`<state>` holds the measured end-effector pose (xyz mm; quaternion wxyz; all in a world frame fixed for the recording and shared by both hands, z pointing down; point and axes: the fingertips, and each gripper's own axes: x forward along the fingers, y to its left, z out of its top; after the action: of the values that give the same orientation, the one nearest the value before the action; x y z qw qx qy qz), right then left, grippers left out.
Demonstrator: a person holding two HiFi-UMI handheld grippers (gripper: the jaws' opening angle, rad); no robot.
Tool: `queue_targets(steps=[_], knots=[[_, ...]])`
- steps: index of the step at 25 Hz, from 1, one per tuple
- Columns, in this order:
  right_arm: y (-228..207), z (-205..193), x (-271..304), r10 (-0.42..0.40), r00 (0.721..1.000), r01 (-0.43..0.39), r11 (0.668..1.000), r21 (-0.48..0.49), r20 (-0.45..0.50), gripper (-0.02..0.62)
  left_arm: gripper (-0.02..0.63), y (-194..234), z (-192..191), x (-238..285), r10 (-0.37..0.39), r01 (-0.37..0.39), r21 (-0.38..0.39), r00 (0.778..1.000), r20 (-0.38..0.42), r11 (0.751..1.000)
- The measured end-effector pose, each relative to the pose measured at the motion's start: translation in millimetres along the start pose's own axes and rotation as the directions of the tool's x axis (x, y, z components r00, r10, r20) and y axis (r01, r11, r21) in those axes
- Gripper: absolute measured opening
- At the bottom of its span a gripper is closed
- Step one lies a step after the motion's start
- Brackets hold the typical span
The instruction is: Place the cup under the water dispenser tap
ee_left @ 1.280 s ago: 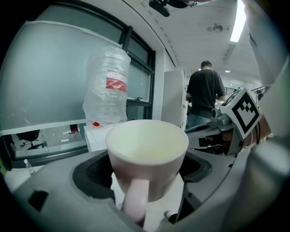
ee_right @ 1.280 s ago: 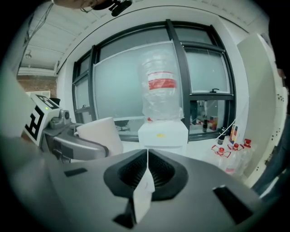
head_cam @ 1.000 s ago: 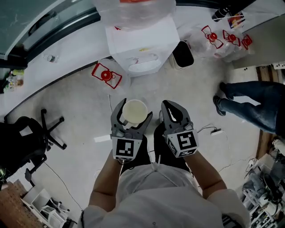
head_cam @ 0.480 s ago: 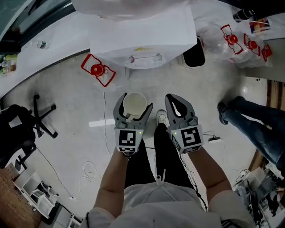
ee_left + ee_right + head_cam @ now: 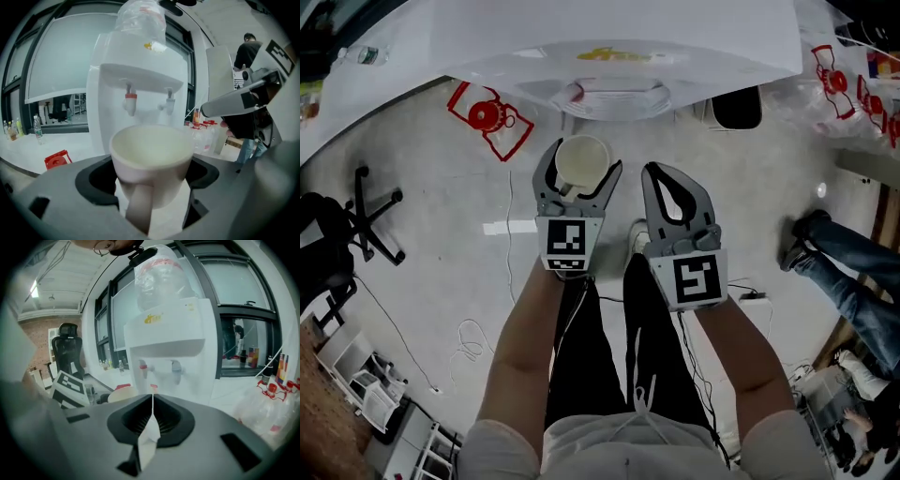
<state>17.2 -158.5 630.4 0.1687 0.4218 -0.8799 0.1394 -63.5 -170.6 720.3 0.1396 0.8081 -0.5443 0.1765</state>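
Two grey grippers: left gripper [image 5: 578, 169] clasps a smooth, round cream cup [image 5: 152, 159]; right gripper [image 5: 654, 173] is closed, empty. Only gripper views show the taps [image 5: 131, 101] of the dispenser [image 5: 136, 61] ahead.

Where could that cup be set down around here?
The tray under the taps looks bare. Open floor lies between the red holder and the office chair. Right of the dispenser it is crowded: dark bin, bagged bottles.

Matt cup [image 5: 152, 161]; glossy floor [image 5: 469, 244]
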Motion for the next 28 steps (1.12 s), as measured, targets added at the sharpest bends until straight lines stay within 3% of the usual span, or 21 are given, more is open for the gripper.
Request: queue_targets(steps=[5,13,24,28], knots=[[-13.2,-18.8,19.7,-0.010,1.000,0.010,1.000,-0.016,0.014,0.029,0.443,23.6,-17.9,39.2,0.026,-0.025,-0.061,1.000,0.008,0.998],[-20.6,-38.5,33.5,-0.008,1.000,0.008,1.000,-0.028,0.004,0.029,0.443,42.0,-33.1,81.0,0.042,-0.042,-0.024,0.999,0.002,0.999],[-25.4,-32.9,37.5,-0.027,0.999,0.028,0.999,-0.016,0.039,0.029,0.443,52.7,-35.9,101.6,0.065,-0.065,-0.007,0.998,0.009,0.998],[-29.5,-42.1,37.4,-0.029,1.000,0.029,0.999,-0.017,0.013,0.029,0.443,49.8,-38.9,107.2,0.034,-0.034,-0.054,0.999,-0.005,0.998]])
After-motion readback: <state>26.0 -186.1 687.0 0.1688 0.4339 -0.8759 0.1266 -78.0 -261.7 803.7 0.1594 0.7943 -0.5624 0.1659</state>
